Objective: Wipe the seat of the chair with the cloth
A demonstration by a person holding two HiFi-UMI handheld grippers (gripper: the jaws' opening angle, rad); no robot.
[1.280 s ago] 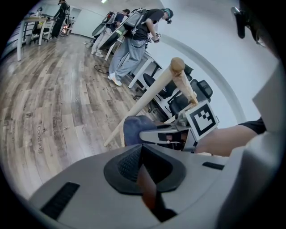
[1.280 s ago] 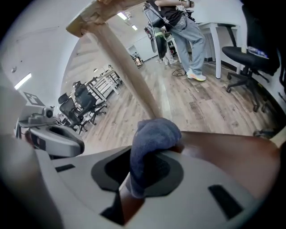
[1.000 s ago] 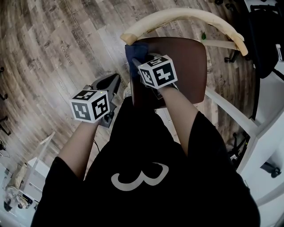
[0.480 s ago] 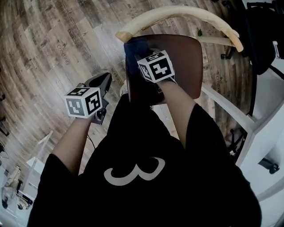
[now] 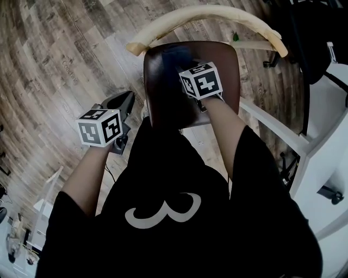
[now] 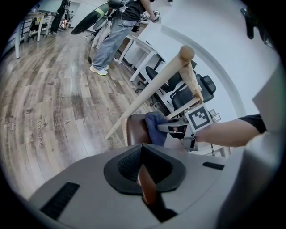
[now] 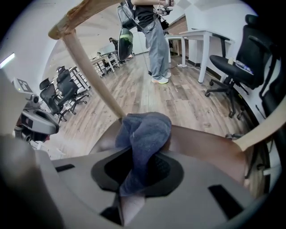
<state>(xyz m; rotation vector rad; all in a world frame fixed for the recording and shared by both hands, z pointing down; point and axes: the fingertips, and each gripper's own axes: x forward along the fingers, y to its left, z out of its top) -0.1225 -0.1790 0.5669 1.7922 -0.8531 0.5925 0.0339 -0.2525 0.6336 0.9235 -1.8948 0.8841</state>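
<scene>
While a second ago the cloth (image 5: 175, 54) sat at the seat's (image 5: 163, 98) rear left corner, it now lies further right, near the middle of the rear edge. The right gripper (image 5: 185, 61) has travelled rightward with it, its cube now over the seat's centre-right. The left gripper (image 5: 128, 100) stays off the seat's left side, over the floor (image 5: 60, 59).

Right gripper view: jaws pinch one end of the blue cloth (image 7: 145, 129). The cloth's long axis runs along the jaws, away from the gripper (image 7: 136, 174). Its bunched free end rests on the seat and points toward the back rail (image 7: 91, 76).

Left gripper view: jaws pressed together, nothing between them (image 6: 145, 179).

Seat: dark brown, smooth, slightly glossy. Back rail (image 5: 206, 13): pale wood, curved, on slanted wooden posts. Floor: grey-brown wood-look planks.

Room: white desk (image 7: 205, 33) and black office chair (image 7: 241, 62) to the right of the chair. A person (image 7: 156, 40) in jeans stands further off on the planks.
</scene>
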